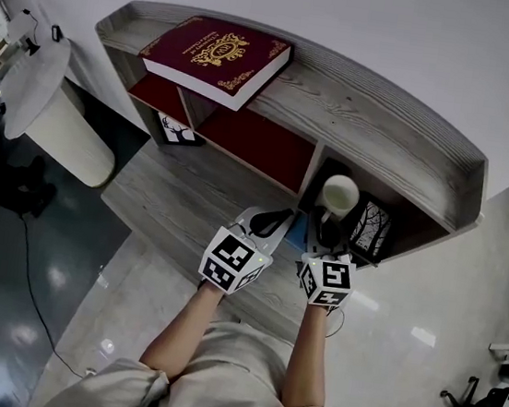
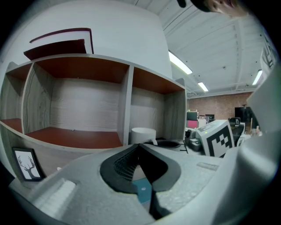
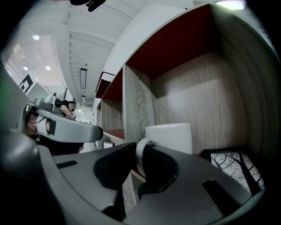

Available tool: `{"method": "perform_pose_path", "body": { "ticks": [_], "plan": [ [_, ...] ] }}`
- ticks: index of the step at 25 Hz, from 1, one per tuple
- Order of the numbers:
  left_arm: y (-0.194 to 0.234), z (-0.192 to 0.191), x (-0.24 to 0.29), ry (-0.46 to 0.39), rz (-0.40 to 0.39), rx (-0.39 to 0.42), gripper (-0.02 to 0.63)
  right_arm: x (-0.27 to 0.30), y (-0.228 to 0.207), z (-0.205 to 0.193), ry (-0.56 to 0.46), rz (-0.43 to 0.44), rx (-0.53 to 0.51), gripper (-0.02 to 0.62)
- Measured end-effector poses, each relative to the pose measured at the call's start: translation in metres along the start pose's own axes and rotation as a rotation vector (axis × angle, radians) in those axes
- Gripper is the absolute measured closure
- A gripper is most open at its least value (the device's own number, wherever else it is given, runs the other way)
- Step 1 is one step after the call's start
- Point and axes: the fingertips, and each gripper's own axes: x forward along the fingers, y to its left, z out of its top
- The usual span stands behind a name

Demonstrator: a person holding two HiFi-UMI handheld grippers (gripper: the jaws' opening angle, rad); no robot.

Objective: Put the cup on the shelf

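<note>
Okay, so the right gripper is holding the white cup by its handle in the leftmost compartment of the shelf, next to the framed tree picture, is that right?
Not quite. The right gripper does hold the white cup by its handle, next to the framed tree picture, but in the rightmost compartment of the shelf, not the leftmost. The head view shows this.

a grey wood shelf with red insides stands by a white wall. a red book lies on top of it. a white cup is at the right box, next to a tree picture. the right gripper reaches the cup. the left gripper is just beside it. a deer picture stands low on the left.
</note>
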Motion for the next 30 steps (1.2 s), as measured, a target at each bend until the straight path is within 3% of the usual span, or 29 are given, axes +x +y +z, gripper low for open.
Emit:
{"method": "perform_pose_path", "body": {
  "ticks": [6,19,30],
  "plan": [
    [-0.004,0.0,0.003,-0.001,-0.005,0.001,0.595,0.0,0.003,-0.001,0.005,0.012,-0.008,0.523],
    [-0.007,-0.005,-0.009,-0.014,0.01,-0.022,0.595,-0.015,-0.002,-0.002,0.012,-0.053,-0.037,0.522],
    [0.011,0.011,-0.007,-0.013,-0.053,0.031,0.595,0.012,0.006,-0.002,0.02,-0.103,0.01,0.522]
  ]
}}
